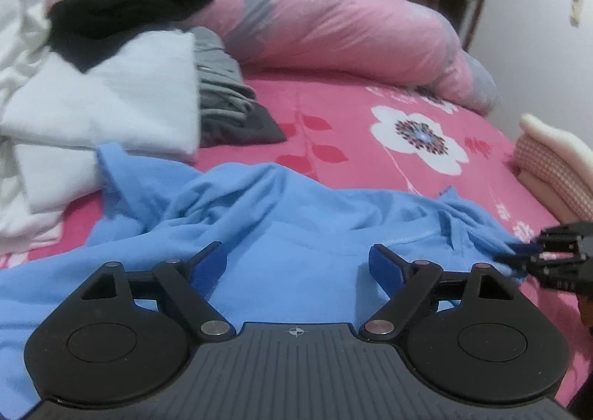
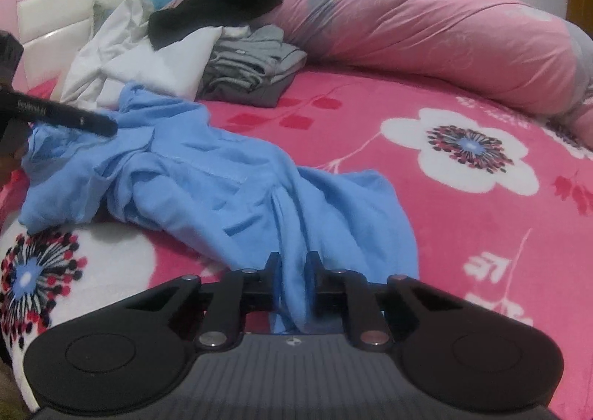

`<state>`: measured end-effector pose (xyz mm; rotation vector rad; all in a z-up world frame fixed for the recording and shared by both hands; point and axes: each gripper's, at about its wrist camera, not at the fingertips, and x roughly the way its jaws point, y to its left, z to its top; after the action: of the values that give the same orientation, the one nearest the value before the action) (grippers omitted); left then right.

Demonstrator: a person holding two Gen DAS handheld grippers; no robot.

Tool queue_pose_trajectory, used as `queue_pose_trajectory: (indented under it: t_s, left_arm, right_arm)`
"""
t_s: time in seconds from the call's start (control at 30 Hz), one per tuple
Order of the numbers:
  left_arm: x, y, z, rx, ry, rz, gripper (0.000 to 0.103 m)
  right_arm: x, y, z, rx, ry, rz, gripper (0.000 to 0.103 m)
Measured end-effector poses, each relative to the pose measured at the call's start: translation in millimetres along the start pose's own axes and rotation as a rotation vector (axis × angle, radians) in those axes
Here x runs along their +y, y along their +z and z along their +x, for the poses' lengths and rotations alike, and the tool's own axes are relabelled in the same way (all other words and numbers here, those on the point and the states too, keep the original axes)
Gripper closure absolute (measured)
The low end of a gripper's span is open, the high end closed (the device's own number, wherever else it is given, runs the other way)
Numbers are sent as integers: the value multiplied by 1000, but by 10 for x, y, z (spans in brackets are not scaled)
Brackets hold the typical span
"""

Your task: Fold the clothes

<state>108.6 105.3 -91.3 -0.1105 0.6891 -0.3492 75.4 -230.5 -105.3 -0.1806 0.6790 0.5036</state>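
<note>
Blue cotton fills the left wrist view: a crumpled blue shirt is spread over a pink floral bed, directly beneath the left tongs, whose blue-padded jaws are held wide apart with nothing between them. At 3 o'clock, the right tongs are seen pinched on the shirt's edge. At 10 o'clock, a pile of white garments is topped by a black garment, and folded grey clothes are stacked just beside it. A pink quilt is bunched along the far side, from 12 to 2 o'clock.

From the right wrist view, the same blue shirt is shown rumpled across the bed, stretching from 9 o'clock down to 6 o'clock. A fold of its fabric is clamped between the nearly closed right tongs. At 9 o'clock, the left tongs are seen over the shirt's far end; their state cannot be told from here. White garments, the black garment and grey clothes are gathered at 11 o'clock, with the quilt behind.
</note>
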Motion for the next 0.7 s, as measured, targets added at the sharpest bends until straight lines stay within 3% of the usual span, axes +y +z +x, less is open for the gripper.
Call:
queue_pose_trajectory:
  t_s: [0.07,0.1,0.27,0.57,0.7]
  left_arm:
    - [-28,-20,67,20,5,6,42]
    - [-48,-37,59,16,6,9,49]
    - [-112,-186,-166,-67,-29,14,94]
    - [-284,-405,-1087,-256,-153,42,98]
    - [-316,-371,-1382,-283,-191,50,98]
  right_arm:
    - [-36,29,-50,-45,-30,50,98]
    - [-53,47,-90,-73,-48,77,99]
    - [-93,80,-503,-234,-118,190,100]
    - [42,3,-1445,-458,-201,281,100]
    - [155,-41,-1863,-552,-239,287,100]
